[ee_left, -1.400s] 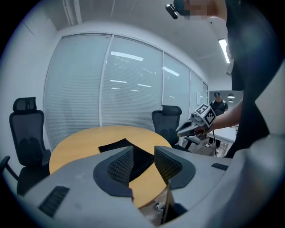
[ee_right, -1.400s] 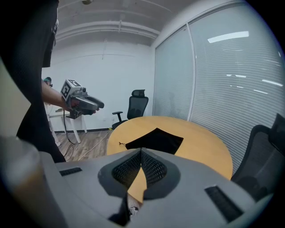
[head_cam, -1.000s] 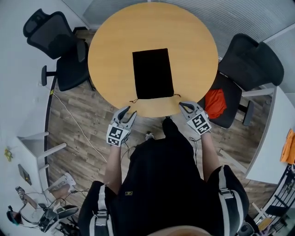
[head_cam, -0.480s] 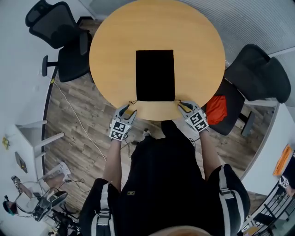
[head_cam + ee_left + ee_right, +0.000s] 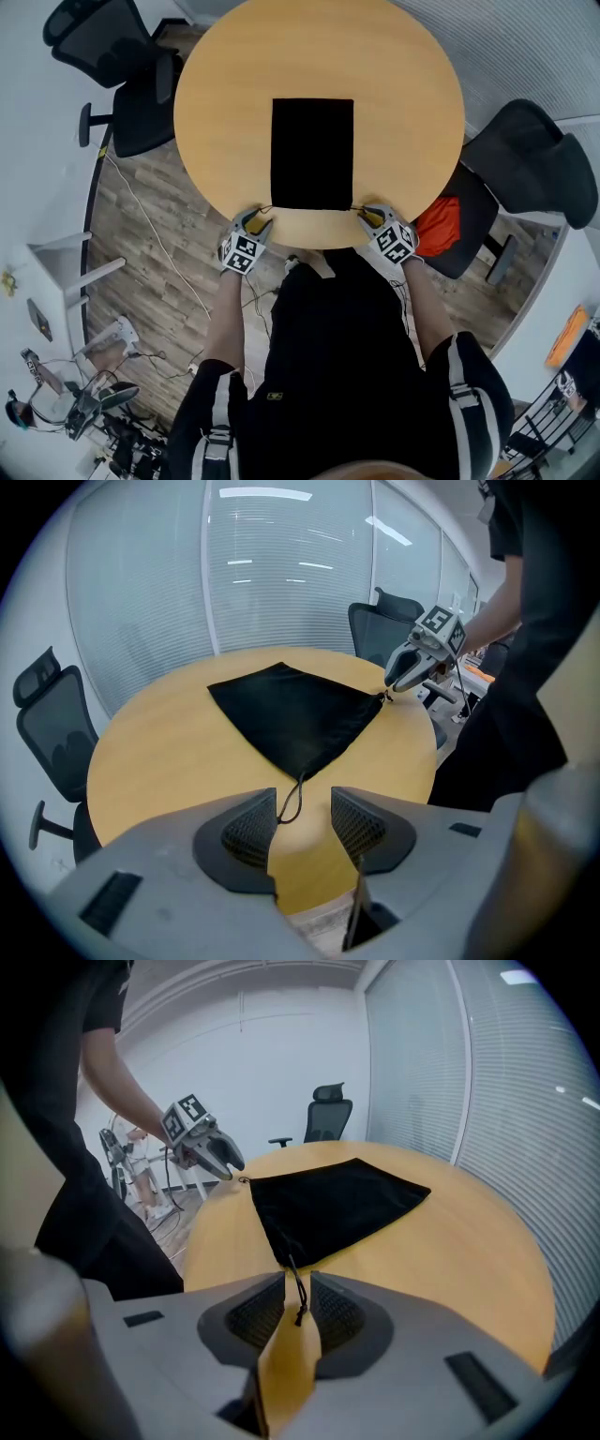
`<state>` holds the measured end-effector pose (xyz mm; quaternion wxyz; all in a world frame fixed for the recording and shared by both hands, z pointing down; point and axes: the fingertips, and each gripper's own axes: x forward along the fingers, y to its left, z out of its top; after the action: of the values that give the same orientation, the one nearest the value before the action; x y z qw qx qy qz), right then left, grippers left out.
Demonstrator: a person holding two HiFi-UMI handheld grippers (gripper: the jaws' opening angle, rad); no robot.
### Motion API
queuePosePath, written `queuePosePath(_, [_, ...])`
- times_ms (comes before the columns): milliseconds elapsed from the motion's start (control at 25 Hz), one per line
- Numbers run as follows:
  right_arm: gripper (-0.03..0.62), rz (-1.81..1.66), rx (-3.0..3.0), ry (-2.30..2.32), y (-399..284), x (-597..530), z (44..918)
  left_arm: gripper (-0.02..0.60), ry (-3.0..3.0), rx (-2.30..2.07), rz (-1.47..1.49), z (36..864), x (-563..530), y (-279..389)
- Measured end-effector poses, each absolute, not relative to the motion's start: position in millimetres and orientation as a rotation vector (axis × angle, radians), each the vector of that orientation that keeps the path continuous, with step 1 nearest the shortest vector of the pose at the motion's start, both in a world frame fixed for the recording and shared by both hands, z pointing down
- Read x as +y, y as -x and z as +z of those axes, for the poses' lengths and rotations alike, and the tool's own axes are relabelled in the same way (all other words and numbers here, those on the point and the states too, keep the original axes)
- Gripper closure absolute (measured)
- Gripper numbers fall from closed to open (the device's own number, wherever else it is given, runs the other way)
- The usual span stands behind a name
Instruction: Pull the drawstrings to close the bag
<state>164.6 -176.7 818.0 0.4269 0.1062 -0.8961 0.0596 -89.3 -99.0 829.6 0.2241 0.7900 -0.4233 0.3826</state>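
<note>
A flat black drawstring bag lies on the round wooden table, its mouth toward the near edge. My left gripper is at the bag's near left corner. In the left gripper view its jaws stand wide open, with the left drawstring loop lying loose between them. My right gripper is at the near right corner. Its jaws are opening, and the knotted right drawstring hangs in the narrow gap with the pads off it.
Black office chairs stand at the far left and at the right; an orange thing lies on the right chair's seat. A cable runs over the wooden floor. A glass wall with blinds stands behind the table.
Both grippers have moved forward from off the table's near edge to the bag's two near corners, where the drawstring ends lie. The bag has stayed flat.
</note>
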Motion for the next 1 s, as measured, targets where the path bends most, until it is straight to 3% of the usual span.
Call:
queuePosePath(360, [0.441, 0.135, -2.193, -0.152, -158.6, -177.3, 844.7, 0.413, -2.109, -1.195, 1.073, 849.8, -113.2, 92.4])
queuePosePath(840, [0.488, 0.186, -2.135, -0.238, -156.4, -175.6, 851.9, 0.442, -2.145, -1.123, 1.012, 859.8, -113.1, 92.4])
queuePosePath(920, [0.517, 0.207, -2.122, -0.277, -157.0, -176.2, 851.5, 0.482, -2.143, -1.108, 0.997, 858.6, -115.1, 94.8])
queuePosePath(960, [0.517, 0.219, -2.116, -0.298, -157.4, -176.2, 850.2, 0.554, -2.142, -1.083, 0.984, 856.8, -116.1, 94.5])
queuePosePath(1000, [0.52, 0.232, -2.112, -0.319, -157.6, -176.2, 848.2, 0.561, -2.143, -1.053, 0.967, 854.9, -117.0, 93.5])
